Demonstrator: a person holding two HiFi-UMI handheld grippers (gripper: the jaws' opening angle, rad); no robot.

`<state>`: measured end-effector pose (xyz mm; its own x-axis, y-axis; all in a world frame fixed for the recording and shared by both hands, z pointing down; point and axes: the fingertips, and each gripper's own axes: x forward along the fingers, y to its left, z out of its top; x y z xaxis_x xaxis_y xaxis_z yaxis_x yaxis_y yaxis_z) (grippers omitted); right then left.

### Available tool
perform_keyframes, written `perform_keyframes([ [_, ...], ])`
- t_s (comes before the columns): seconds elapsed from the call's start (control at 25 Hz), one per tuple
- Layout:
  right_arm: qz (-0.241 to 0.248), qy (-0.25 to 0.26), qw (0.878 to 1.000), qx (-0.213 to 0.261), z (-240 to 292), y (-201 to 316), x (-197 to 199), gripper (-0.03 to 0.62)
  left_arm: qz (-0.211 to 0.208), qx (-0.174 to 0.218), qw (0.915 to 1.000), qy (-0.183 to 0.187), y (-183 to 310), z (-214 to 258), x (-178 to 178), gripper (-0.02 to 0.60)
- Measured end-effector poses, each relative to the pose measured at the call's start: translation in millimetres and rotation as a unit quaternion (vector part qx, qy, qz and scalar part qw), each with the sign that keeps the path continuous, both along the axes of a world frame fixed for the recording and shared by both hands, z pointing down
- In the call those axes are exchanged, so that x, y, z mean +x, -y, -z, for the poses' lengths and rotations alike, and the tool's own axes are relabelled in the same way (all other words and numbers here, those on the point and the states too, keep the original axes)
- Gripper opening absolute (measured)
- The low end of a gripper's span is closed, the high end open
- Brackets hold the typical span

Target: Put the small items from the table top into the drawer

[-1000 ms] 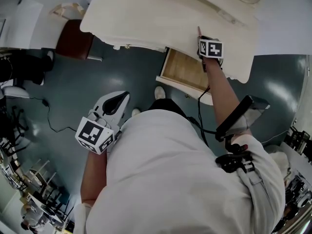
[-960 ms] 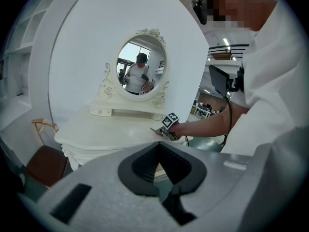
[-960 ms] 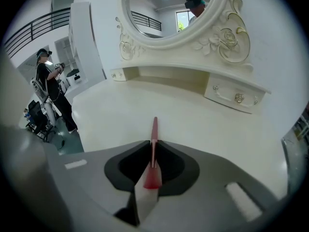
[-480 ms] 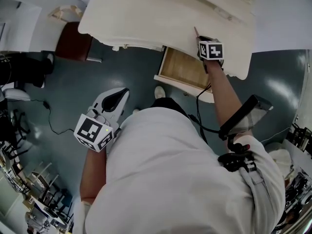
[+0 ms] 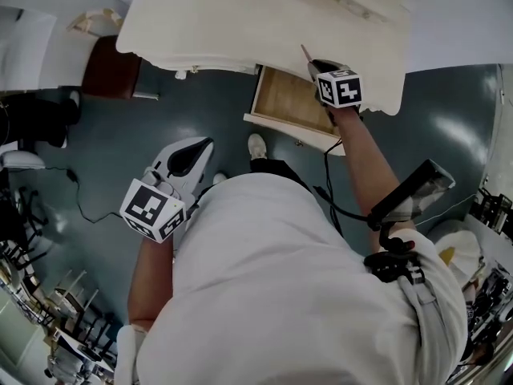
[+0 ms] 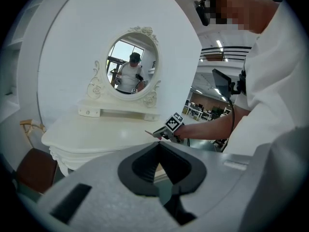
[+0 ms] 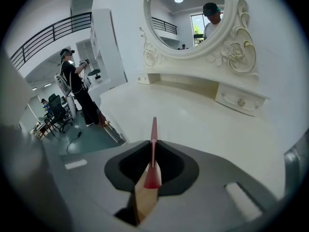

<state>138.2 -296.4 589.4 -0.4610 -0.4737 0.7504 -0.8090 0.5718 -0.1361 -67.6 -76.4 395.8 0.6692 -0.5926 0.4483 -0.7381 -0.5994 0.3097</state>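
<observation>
My right gripper [image 5: 313,61] is shut on a thin red stick [image 5: 304,51] and holds it at the front edge of the white dressing table [image 5: 240,22], over the far right corner of the open wooden drawer [image 5: 288,103]. In the right gripper view the red stick [image 7: 153,144] stands up out of the closed jaws of the right gripper [image 7: 153,153], pointing at the table top [image 7: 193,124]. My left gripper [image 5: 191,160] hangs low at my left side over the floor, shut and holding nothing. The left gripper [image 6: 158,146] faces the table and the other gripper.
An oval mirror [image 7: 193,13] with a carved frame stands at the back of the table, with small drawers [image 7: 239,100] under it. A brown chair [image 5: 108,66] stands left of the table. A cable [image 5: 88,203] lies on the grey floor. Another person [image 7: 75,88] stands far off.
My right gripper has drawn back a little from the table top toward the open drawer, carrying the red stick. The left gripper has stayed where it was.
</observation>
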Motion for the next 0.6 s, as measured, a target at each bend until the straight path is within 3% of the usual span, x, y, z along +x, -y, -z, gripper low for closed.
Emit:
perform_keyframes([
  [0.6, 0.083, -0.012, 0.996, -0.037, -46.1, -83.9, -28.8, 0.044, -0.020, -0.005, 0.9998, 0.003, 1.9, -11.2, 9.7, 0.002],
])
